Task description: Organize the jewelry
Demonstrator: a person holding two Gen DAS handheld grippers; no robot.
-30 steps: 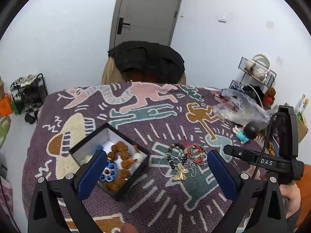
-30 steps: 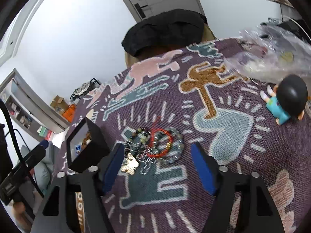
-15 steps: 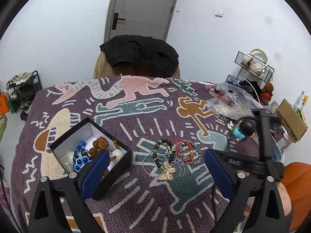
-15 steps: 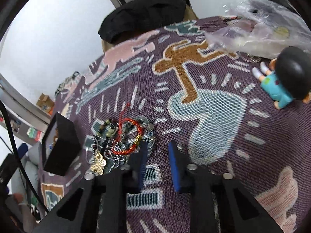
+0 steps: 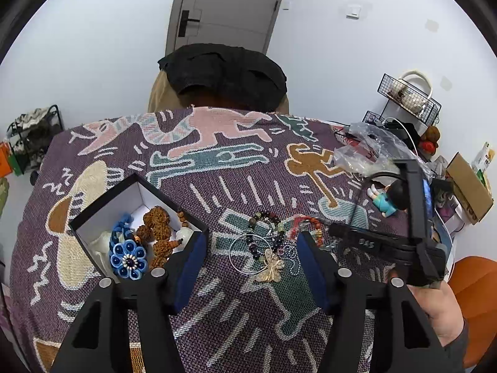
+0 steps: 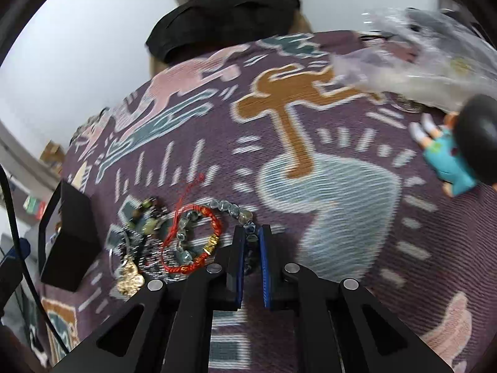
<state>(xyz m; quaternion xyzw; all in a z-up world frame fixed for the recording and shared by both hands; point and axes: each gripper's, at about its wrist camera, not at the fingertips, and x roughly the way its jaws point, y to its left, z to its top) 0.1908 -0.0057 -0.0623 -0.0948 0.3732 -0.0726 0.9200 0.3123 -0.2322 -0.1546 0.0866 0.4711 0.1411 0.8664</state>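
While the left gripper (image 5: 251, 267) hovers wide open over the jewelry pile (image 5: 273, 242), the right gripper (image 6: 251, 261) is pinched narrow on the grey bead bracelet (image 6: 230, 209), right of the black box (image 5: 102, 199).

White walls fill the upper frame; a grey door with black handle (image 5: 228, 9) stands top centre, a black wire shelf rack (image 5: 408, 94) at right.

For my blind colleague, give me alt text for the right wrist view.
The right tongs pinch a grey-blue bead bracelet in a jewelry pile beside a red cord bracelet on a patterned purple blanket. A black box sits left, a doll right.
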